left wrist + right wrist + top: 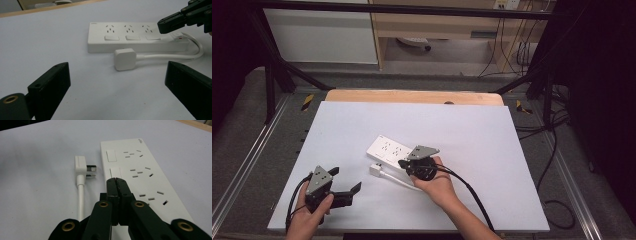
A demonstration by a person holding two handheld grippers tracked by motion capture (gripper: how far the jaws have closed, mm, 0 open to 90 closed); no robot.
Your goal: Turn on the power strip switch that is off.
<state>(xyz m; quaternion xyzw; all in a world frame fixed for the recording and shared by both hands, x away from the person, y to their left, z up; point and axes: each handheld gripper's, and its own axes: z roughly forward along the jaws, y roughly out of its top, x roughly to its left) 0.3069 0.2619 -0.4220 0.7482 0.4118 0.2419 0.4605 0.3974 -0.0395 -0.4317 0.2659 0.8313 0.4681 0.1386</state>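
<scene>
Pressing closed jaws toward a power strip switch

Watching from the high view, I am seeing the right tool (404, 163) hovering over the near end of the white power strip (388, 149), its two black jaws pressed flat together with nothing between them. In the right gripper view the joined tips are sitting at the lower edge of the middle rocker switch (115, 172); I cannot tell whether they are touching it. The strip is a smooth, glossy plastic slab with rounded corners, three socket groups and three flat rectangular switches, lying on the matte pale surface (472, 135) near its middle. Its white plug (124, 59), a squarish block with rounded corners and metal pins, is lying just beside the strip's long side, apart from it, with the round cord (80, 195) curving back to the strip's end.

The right hand (437, 187) is wrapping the tool's body, with the jaws pointing forward and slightly down. The left tool (345, 184) is resting low at the near left of the surface, well apart from the strip, jaws spread wide and empty, held in the left hand (309, 217).
</scene>
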